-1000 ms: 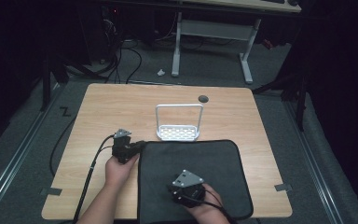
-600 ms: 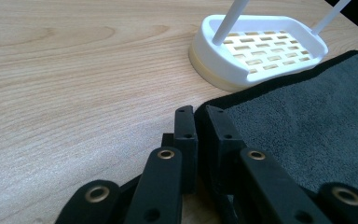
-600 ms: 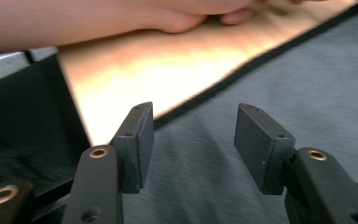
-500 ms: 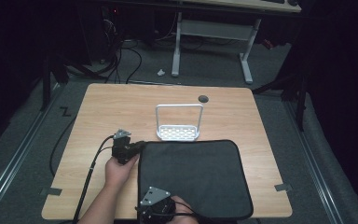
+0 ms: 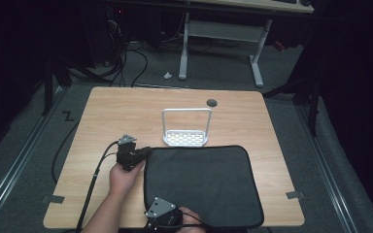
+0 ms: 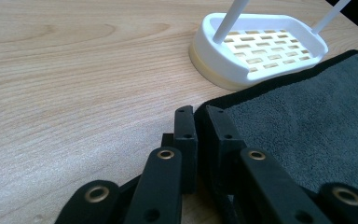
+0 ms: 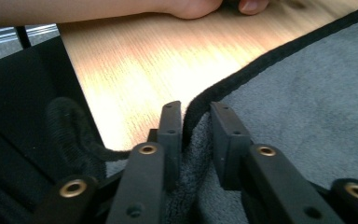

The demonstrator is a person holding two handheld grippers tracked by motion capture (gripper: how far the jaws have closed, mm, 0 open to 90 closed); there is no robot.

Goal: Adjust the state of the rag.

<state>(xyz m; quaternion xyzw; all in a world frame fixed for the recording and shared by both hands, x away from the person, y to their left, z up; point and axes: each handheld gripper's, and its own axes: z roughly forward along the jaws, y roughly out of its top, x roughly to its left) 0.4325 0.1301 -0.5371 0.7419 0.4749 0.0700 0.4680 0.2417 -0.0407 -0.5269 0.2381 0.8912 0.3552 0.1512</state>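
A dark grey towel (image 5: 204, 184) lies flat on the near right part of the wooden table (image 5: 126, 111). My left gripper (image 5: 144, 151) is at the towel's far left corner, and in the left gripper view it (image 6: 200, 122) is shut on the towel (image 6: 307, 116) hem. My right gripper (image 5: 151, 206) is at the near left corner. Its jaws have just been closing. In the right gripper view it (image 7: 196, 119) has the bunched towel (image 7: 307, 93) edge pinched between its pads.
A white slotted dish with a tall wire handle (image 5: 185, 138) stands just beyond the towel's far edge, close to the left gripper (image 6: 261, 51). A dark round grommet (image 5: 211, 102) sits further back. The table's near edge is right beside my right gripper. A hand (image 7: 191, 7) rests ahead of it.
My right gripper has slid left along the towel's near edge, from the middle to the near left corner. The left gripper and the towel have stayed put.
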